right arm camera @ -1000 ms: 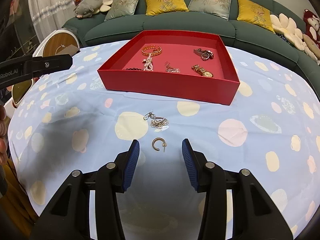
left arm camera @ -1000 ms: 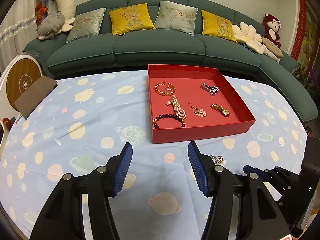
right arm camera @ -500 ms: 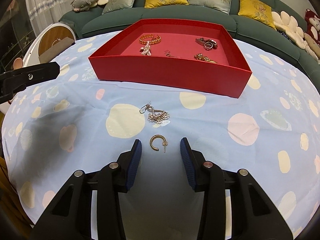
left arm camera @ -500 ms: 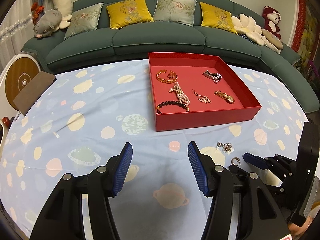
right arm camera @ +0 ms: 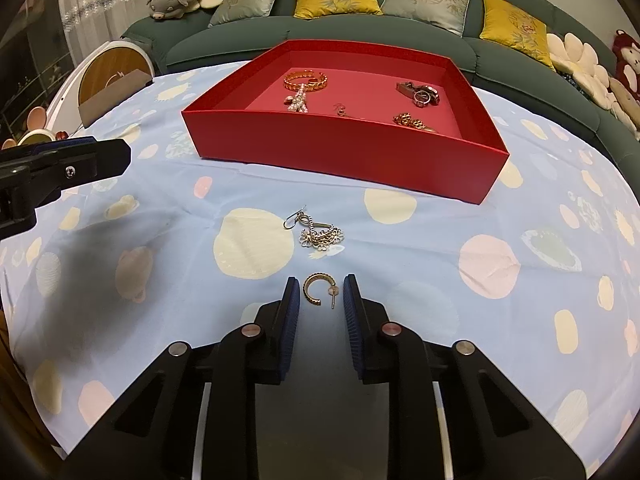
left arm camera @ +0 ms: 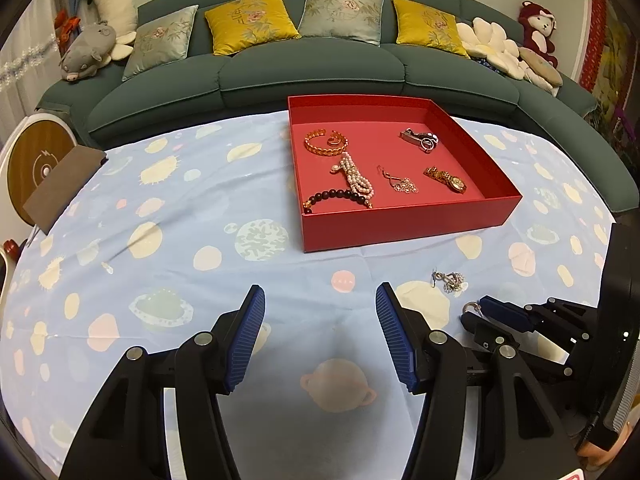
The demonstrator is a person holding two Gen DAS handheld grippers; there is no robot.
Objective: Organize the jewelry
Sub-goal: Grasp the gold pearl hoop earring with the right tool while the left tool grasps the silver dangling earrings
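Spotted cloth [right arm camera: 440, 264], ribbed C-shaped gold hoop [right arm camera: 316, 289], glossy red tray [right arm camera: 344, 152]

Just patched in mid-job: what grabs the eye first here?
The red tray on the planet-print tablecloth, in front of the green sofa, already holding bracelets and watches. Nearer, the right tongs straddle a gold hoop earring, not yet closed on it, with a silver chain earring just beyond.
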